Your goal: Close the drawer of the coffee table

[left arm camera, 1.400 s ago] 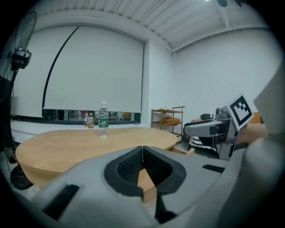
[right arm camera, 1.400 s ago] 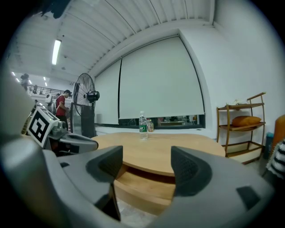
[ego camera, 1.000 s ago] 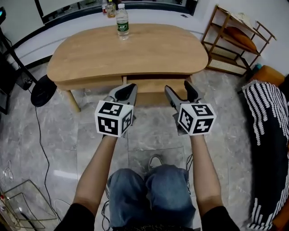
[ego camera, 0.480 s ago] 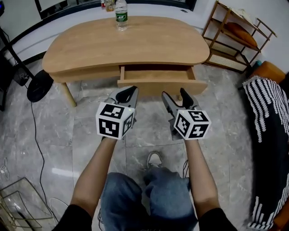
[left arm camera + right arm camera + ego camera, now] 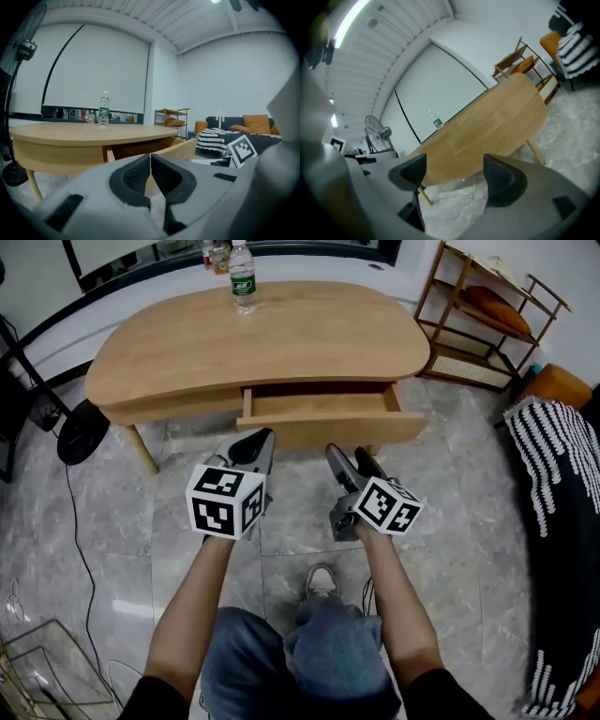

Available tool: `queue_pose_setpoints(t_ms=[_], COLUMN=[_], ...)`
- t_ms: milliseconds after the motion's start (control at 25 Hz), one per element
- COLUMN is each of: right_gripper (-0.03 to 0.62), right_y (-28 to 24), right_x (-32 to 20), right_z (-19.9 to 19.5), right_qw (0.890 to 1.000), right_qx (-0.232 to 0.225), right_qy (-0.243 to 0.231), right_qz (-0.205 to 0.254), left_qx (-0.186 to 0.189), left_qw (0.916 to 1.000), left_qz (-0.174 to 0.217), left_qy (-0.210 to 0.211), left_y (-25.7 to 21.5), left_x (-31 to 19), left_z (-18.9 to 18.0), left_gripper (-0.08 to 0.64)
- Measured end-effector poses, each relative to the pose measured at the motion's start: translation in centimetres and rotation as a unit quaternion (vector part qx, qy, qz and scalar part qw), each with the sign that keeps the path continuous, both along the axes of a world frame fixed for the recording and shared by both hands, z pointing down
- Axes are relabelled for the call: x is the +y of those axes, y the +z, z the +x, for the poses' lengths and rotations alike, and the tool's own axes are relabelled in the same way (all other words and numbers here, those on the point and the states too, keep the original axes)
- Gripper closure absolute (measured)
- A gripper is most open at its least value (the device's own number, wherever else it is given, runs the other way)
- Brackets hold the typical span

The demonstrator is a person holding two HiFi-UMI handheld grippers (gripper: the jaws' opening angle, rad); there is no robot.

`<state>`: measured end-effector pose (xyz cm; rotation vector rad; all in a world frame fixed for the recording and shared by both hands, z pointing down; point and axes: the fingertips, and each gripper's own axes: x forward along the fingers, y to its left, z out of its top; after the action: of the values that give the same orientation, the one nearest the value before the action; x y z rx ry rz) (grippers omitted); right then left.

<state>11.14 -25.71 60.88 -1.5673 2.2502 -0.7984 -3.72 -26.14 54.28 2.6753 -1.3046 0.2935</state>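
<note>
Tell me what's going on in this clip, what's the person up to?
A person holds a gripper in each hand before a wooden coffee table whose drawer stands pulled out. The left gripper is shut and empty; the right gripper is open, its jaws have just been opening, with nothing between them. Neither appears to touch the drawer front, so the closing push has not begun. A water bottle stands on the tabletop.

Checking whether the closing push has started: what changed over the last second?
Both grippers sank, the right gripper more; it rolled and its jaws have just been opening, with nothing between them. The left gripper stayed shut. The drawer is still open, the bottle still on the coffee table.
</note>
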Motion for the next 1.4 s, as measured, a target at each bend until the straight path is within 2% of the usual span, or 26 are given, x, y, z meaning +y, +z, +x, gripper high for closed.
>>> queue_pose_setpoints(t_ms=[200,400,640,800,920,1080,1400], right_gripper=[0.213,0.184,0.183,0.191,0.232,0.254,0.229], right_y=[2.7,3.6,4.0,4.0,3.5,3.6,3.3], right_x=[-0.8,-1.5,-2.5,-3.2,-3.6,-3.8,-3.9], right_z=[0.2,0.3,0.1,-0.1,-0.5,-0.2,-0.3], right_qw=[0.991,0.981,0.964,0.958,0.955,0.951,0.946], right_qx=[-0.132,-0.193,-0.265,-0.288,-0.296,-0.309,-0.317], right_qy=[0.010,0.014,0.017,0.013,0.005,0.014,0.022], right_qz=[-0.025,-0.019,-0.010,-0.006,0.000,-0.017,-0.059], left_qx=[-0.003,-0.012,-0.009,-0.012,-0.009,0.000,0.010], left_qw=[1.0000,0.9999,0.9999,0.9998,0.9997,0.9994,0.9991], left_qz=[0.003,0.005,0.001,-0.005,-0.005,-0.006,-0.009], left_qy=[-0.004,-0.005,-0.010,-0.016,-0.024,-0.034,-0.040], left_y=[-0.3,-0.4,-0.3,0.2,0.2,0.2,0.3], left_x=[-0.3,-0.4,-0.6,-0.7,-1.0,-1.4,-1.2], left_z=[0.0,0.1,0.1,-0.3,-0.8,-1.2,-1.7], left_gripper=[0.549,0.549,0.549,0.549,0.549,0.548,0.549])
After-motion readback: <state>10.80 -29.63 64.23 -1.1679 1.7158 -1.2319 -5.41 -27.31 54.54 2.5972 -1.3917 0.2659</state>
